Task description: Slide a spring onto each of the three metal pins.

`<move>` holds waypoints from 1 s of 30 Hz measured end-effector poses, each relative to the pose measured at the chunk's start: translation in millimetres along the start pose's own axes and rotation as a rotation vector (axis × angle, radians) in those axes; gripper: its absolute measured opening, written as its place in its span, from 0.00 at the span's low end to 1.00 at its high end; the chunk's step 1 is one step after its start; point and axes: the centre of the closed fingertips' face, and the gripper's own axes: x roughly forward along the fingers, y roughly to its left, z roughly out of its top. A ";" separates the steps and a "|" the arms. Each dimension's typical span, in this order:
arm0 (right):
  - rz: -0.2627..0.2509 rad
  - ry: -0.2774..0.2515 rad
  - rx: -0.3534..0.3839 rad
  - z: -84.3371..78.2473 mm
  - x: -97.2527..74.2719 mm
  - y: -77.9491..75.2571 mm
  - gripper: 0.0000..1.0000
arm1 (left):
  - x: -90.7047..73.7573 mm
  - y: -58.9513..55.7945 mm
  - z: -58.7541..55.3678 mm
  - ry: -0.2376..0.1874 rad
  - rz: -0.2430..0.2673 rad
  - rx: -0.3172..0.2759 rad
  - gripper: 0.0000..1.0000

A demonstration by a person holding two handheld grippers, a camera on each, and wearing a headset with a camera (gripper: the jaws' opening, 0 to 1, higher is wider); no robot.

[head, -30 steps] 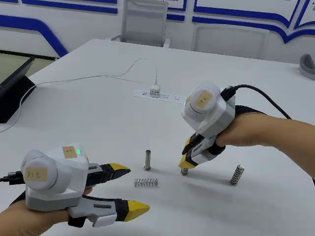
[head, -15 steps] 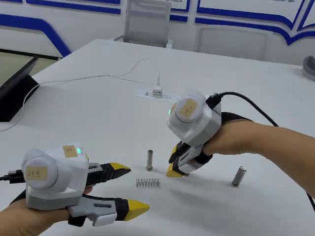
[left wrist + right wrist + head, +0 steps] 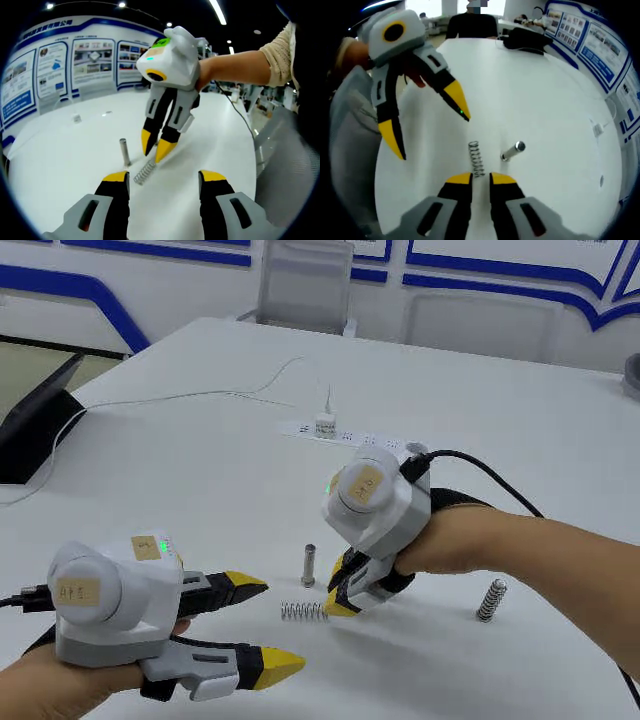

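1. My left gripper [image 3: 283, 626] hovers by the tabletop's [image 3: 200, 470] near edge, toward the left corner. Its claw is spread wide and grips nothing.
2. Just beyond it, 1 loose spring [image 3: 303, 611] lies flat on the tabletop.
3. My right gripper [image 3: 338, 598] points down at that spring's right end. Its claw is narrow, with a slim gap between the tips. In the right gripper view the spring's end sits at that gap, but I cannot tell whether the tips touch it.
4. 1 bare pin [image 3: 309, 565] stands upright just behind the spring, beside the right gripper's tips.
5. Toward the right edge, well apart, a second pin [image 3: 490, 599] already wears its spring.
6. A power strip [image 3: 340, 434] lies mid-table, with a plug in it.
7. A chair [image 3: 305, 285] stands at the far edge.
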 end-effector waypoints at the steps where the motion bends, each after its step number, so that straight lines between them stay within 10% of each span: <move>1: 0.001 0.000 -0.005 0.4 1.2 0.2 0.14 | -0.1 -0.1 -0.4 0.000 0.000 0.000 0.57; 30: 0.043 0.031 -0.024 -3.2 4.9 13.4 0.12 | -3.1 0.9 -1.0 0.009 0.002 0.005 0.56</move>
